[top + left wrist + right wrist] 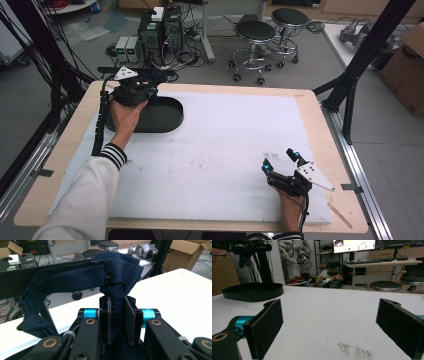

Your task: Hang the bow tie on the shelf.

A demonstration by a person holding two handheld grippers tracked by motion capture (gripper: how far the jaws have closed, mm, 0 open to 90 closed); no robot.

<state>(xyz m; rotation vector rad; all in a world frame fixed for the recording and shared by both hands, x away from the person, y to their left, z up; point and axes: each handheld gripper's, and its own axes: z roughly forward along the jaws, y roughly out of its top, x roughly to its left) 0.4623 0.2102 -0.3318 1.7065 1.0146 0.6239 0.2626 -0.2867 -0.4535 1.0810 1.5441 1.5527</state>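
Left gripper view: left tool (117, 315) clamped on dark navy cloth (75, 277), bunched, creased; right tool (329, 327) jaws apart

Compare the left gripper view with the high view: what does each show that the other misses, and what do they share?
The left gripper view shows the dark blue cloth bunched and pinched between the left gripper, with its scalloped edge standing above the pads.

The high view shows the black oval tray under that hand, the right gripper open and resting near the table's front right, and the person's striped cuff.

Both show the left gripper, the white tabletop and the stools beyond it.
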